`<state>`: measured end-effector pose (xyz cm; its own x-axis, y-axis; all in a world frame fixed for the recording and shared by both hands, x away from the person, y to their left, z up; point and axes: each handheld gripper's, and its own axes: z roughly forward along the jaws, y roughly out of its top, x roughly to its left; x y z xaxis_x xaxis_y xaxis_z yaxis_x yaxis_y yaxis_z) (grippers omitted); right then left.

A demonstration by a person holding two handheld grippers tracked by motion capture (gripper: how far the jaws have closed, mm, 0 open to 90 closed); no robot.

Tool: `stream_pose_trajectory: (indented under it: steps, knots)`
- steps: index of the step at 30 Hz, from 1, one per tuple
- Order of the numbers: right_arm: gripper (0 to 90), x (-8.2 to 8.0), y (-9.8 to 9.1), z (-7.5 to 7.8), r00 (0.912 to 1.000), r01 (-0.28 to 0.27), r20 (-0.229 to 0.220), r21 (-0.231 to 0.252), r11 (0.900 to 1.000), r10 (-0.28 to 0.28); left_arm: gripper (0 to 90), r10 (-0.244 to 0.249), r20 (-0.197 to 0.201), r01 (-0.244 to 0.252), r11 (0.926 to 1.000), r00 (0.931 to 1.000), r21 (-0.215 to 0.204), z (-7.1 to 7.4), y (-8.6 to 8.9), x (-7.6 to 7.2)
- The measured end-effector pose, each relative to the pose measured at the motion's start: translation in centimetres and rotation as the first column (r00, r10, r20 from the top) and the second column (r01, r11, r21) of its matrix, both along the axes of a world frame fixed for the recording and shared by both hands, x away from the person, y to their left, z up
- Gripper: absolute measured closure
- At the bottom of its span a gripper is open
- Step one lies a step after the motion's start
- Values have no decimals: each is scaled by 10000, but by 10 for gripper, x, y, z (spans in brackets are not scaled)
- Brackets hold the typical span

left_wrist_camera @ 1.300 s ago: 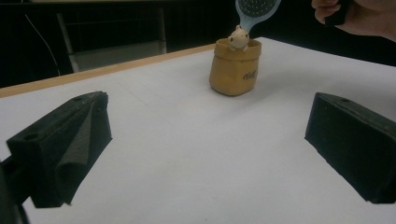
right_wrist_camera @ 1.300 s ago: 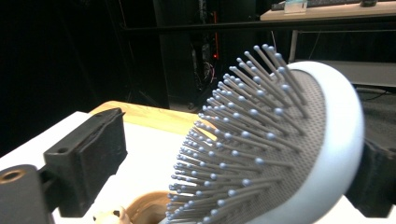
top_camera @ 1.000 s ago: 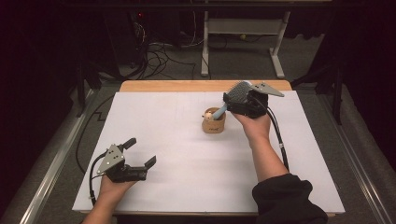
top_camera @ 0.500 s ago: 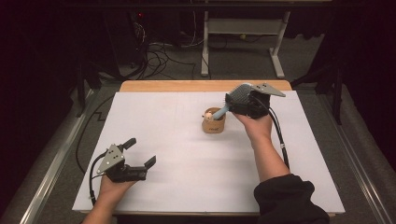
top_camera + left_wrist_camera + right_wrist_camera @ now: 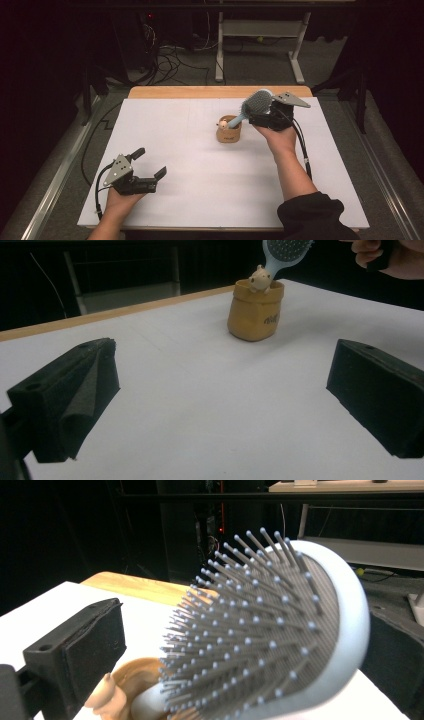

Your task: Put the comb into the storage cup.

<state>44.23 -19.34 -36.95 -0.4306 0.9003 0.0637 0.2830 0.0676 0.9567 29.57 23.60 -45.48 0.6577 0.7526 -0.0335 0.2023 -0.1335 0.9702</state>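
Overhead: right tongs (image 5: 260, 114) spread around hairbrush (image 5: 256, 103) head; left tongs (image 5: 149, 165) released.

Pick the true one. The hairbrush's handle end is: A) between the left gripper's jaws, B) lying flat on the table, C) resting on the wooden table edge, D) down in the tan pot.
D: the hairbrush leans with its handle running down into the tan pot, beside a small figure, its head up by the right gripper.
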Motion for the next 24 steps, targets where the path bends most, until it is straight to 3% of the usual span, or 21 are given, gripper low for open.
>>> stream_pose_trajectory:
  steps: [11,24]
  knots:
    - [3,-18,-4,-10,9995,-304,123,-262,9992,307,15,69,-85,-71,9998,9999,-195,0,3,1]
    - [3,-37,-5,-36,9976,-689,-13,-564,9960,690,14,67,-125,-69,9998,9999,-165,-1,4,2]
